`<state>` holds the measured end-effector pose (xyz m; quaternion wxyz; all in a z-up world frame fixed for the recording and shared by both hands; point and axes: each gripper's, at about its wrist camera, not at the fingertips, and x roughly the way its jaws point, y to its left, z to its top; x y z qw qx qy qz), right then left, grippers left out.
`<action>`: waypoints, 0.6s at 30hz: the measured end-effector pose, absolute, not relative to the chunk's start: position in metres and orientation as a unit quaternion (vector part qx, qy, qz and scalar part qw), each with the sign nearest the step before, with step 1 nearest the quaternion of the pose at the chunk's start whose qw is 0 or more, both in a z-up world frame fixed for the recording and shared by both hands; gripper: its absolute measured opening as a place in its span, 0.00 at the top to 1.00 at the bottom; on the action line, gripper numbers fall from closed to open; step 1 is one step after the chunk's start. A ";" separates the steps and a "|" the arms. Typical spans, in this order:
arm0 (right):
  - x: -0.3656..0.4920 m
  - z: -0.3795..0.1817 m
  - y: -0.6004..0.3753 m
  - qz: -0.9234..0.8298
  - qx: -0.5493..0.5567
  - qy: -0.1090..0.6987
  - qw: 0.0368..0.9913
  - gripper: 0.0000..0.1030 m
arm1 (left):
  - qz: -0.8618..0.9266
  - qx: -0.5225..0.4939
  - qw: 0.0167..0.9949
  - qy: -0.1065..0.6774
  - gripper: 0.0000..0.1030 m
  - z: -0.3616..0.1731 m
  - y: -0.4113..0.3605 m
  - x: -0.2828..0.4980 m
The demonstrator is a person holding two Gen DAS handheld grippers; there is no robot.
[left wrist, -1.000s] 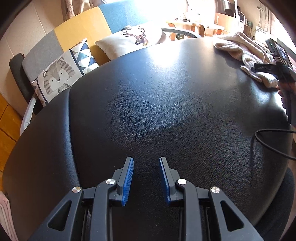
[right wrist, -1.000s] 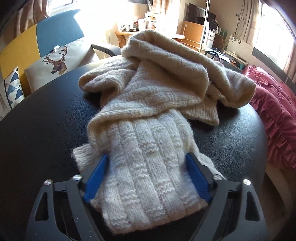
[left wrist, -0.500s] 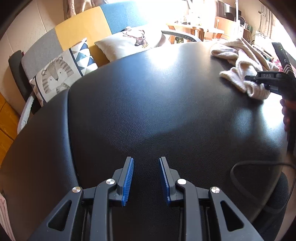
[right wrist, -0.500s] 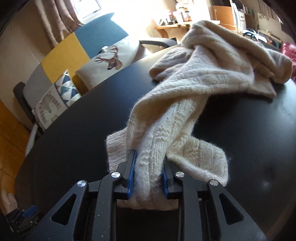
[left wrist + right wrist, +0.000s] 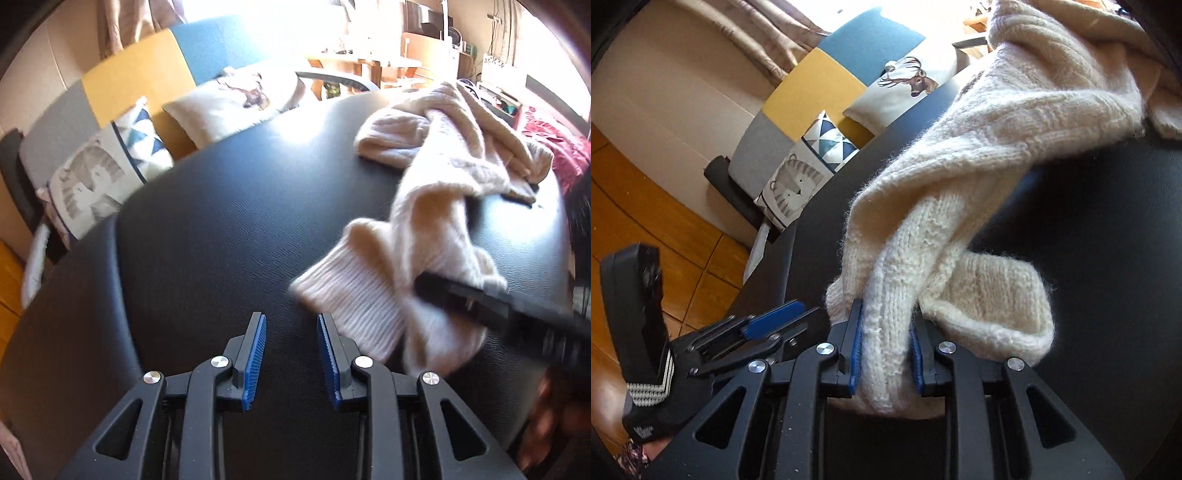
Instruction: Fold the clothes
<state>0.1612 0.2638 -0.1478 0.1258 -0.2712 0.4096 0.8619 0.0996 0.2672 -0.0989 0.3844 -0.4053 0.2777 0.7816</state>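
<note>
My right gripper [image 5: 884,347] has its jaws clenched on a bunched strip of the cream knitted sweater [image 5: 979,177], blue pads pressing the wool from both sides; the knit rises out of the grip and runs up and away to the right, where the bulk of the garment lies heaped on the black tabletop [image 5: 1089,236]; a ribbed cuff end [image 5: 990,295] flops out just right of my jaws and rests on the surface. My left gripper [image 5: 291,354] hovers over bare tabletop [image 5: 221,229] with its jaws released, nothing between the blue pads; the ribbed edge of the sweater [image 5: 436,206] lies just beside its right finger, though I cannot tell whether they touch. In the left view the right gripper [image 5: 498,299] comes in blurred from the right edge, dark against the wool it carries; in the right view the left gripper [image 5: 768,325] sits low at the left, a blue pad showing. Beyond the tabletop stands a sofa [image 5: 129,74] in grey, yellow and blue panels; on it a tiger cushion [image 5: 792,184], a triangle-patterned cushion [image 5: 831,138] and a deer cushion [image 5: 908,86]; a red ruffled fabric [image 5: 554,144] lies at the far right; wooden floor [image 5: 646,206] shows at the left.
</note>
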 end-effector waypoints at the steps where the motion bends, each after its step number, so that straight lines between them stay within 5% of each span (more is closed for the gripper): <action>1: 0.161 -0.148 0.257 0.865 -0.269 0.404 0.127 0.77 | 0.776 -0.420 0.386 0.270 0.71 -0.101 0.268 0.097; 5: 0.161 -0.146 0.236 0.878 -0.262 0.376 0.137 0.67 | 0.760 -0.461 0.390 0.239 0.70 -0.107 0.271 0.086; 11: 0.151 -0.138 0.198 0.911 -0.285 0.259 0.148 0.40 | 0.752 -0.449 0.425 0.232 0.69 -0.091 0.287 0.077; 18: 0.146 -0.142 0.171 0.928 -0.288 0.181 0.153 0.29 | 0.741 -0.397 0.419 0.343 0.69 -0.108 0.324 0.083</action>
